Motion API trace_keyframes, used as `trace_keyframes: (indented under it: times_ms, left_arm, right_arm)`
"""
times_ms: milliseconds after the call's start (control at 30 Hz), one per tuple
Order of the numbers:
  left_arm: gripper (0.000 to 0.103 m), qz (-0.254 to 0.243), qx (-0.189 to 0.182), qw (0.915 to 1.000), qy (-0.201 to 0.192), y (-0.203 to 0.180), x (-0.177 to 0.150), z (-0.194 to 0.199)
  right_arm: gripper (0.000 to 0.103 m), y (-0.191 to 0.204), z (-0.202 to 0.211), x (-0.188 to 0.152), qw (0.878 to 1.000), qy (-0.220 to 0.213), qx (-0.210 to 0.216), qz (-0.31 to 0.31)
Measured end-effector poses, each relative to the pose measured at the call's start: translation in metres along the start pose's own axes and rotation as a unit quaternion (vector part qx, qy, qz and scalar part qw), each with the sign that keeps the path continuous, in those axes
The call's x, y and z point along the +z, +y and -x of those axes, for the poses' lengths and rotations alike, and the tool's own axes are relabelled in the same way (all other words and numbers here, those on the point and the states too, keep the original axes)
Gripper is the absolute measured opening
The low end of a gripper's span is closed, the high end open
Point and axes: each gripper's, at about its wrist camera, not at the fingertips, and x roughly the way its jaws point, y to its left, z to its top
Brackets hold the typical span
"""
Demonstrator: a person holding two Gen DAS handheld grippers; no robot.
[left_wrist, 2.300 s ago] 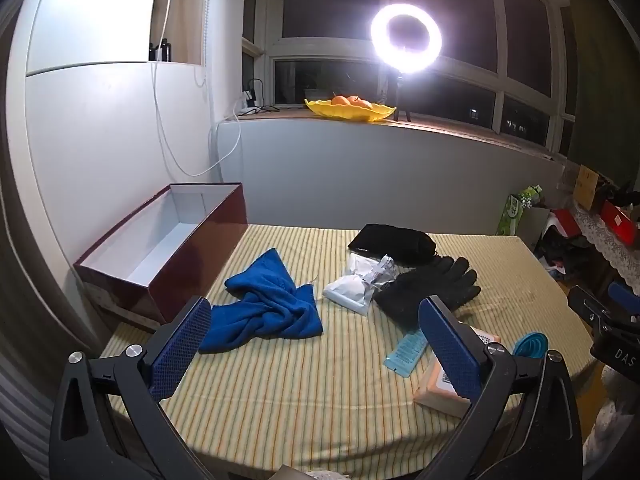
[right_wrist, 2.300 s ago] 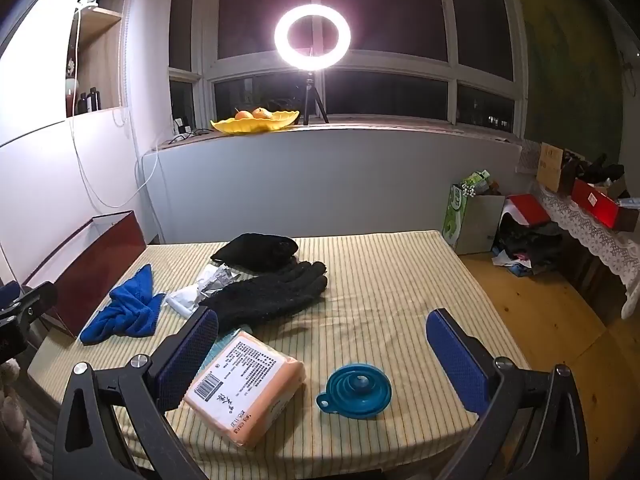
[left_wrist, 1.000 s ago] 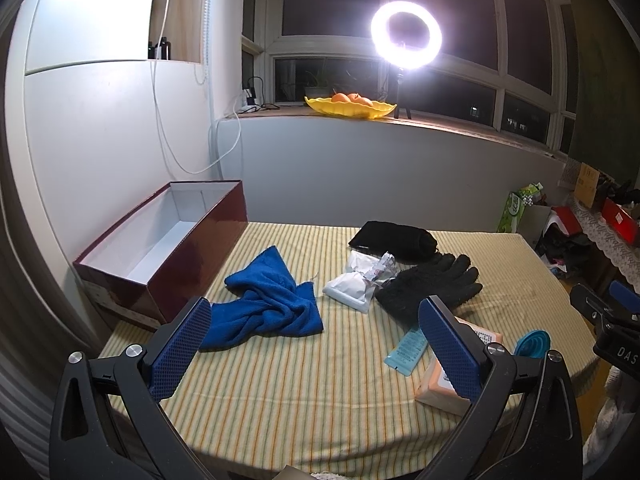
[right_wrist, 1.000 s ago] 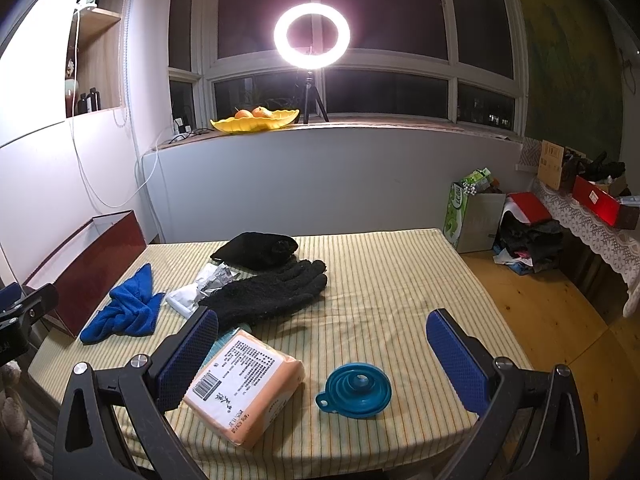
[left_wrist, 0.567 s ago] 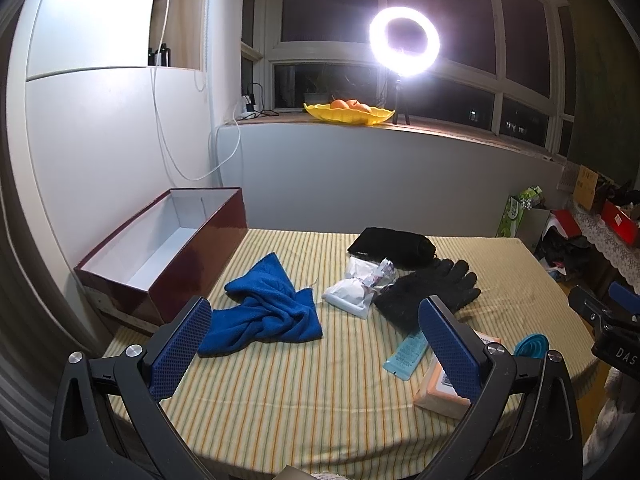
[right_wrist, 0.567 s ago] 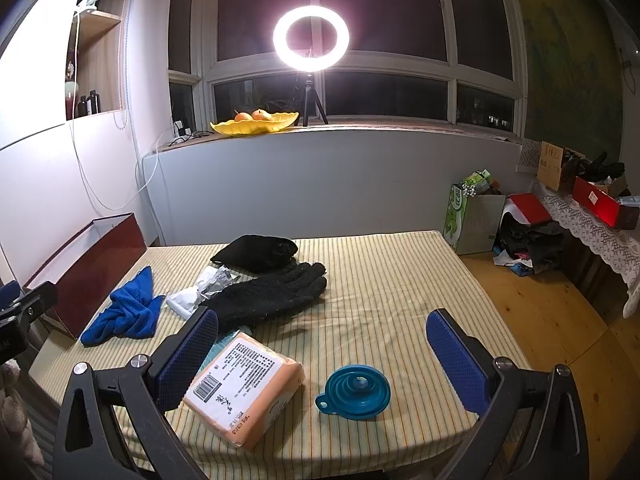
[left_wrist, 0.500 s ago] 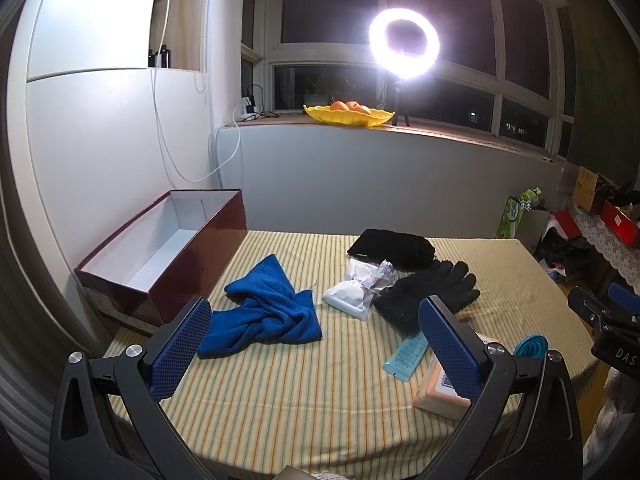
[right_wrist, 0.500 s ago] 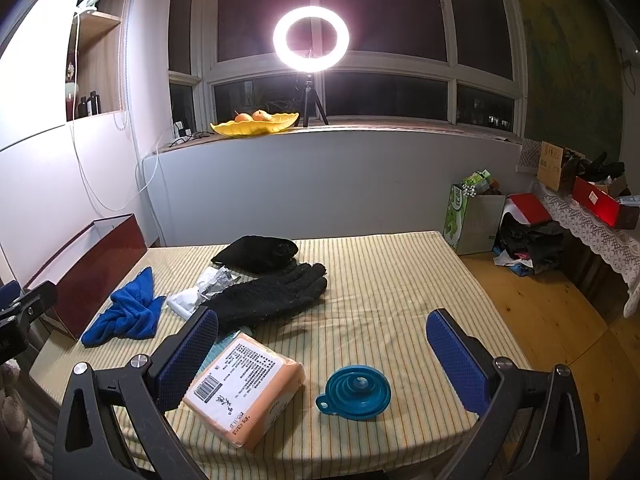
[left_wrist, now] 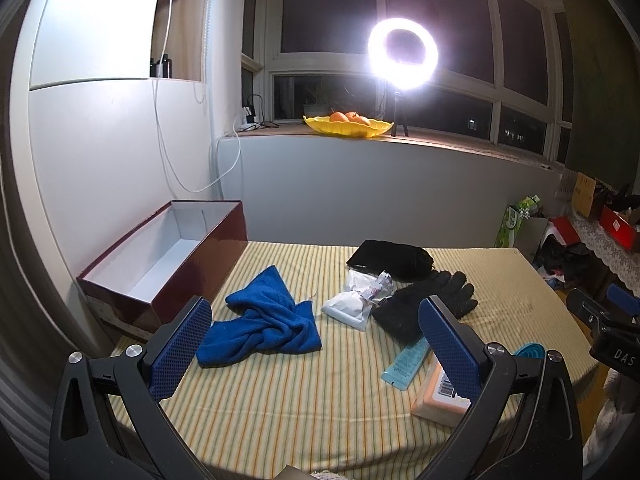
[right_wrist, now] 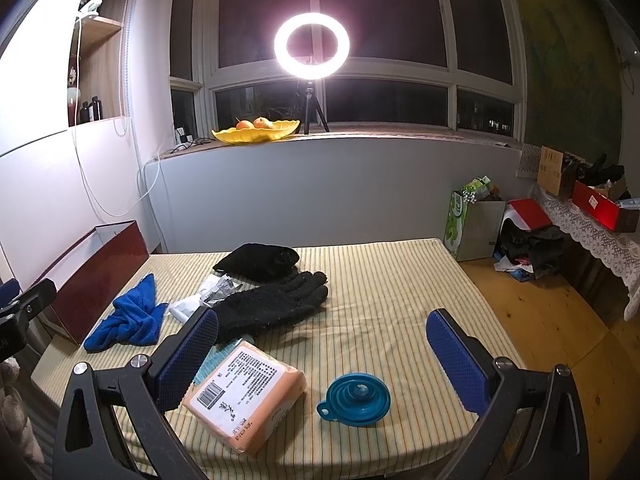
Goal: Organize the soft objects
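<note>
1. On the striped table (left_wrist: 280,396), blue towel (left_wrist: 260,326), black gloves (right_wrist: 268,306) and black pouch (left_wrist: 394,258) lie unsorted.
2. Beside them, the red box (left_wrist: 168,256) looks empty.
3. Left gripper (left_wrist: 316,346) and right gripper (right_wrist: 320,356) hover spread, holding nothing; sorting seems unstarted.

A blue pad hides part of the black glove (left_wrist: 430,306); the orange packet's (right_wrist: 244,394) label is too small to read.

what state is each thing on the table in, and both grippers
left gripper: open, holds nothing
right gripper: open, holds nothing
red box: lidless, nothing seen inside
blue towel: crumpled
black gloves: lying flat
black pouch: lying behind the gloves
white packets: crinkled
orange pack: sealed, label up
teal funnel: collapsed flat
ring light: on
</note>
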Motion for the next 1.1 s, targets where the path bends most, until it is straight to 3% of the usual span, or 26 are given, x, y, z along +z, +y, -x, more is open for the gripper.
trace_keyframes:
  times_ms: [700, 967, 1100]
  left_arm:
    - [0.103, 0.000, 0.005, 1.0000, 0.006, 0.005, 0.000, -0.003]
    - [0.103, 0.010, 0.009, 0.9994, 0.033, 0.018, -0.004, -0.013]
    - [0.103, 0.005, -0.012, 0.9980, 0.062, 0.020, -0.010, -0.022]
  right_arm:
    - [0.103, -0.001, -0.001, 0.000, 1.000, 0.004, 0.002, -0.001]
    - [0.103, -0.019, -0.009, 0.001, 1.000, 0.018, 0.009, -0.015]
    - [0.103, -0.026, -0.014, 0.001, 0.999, 0.033, 0.022, -0.011]
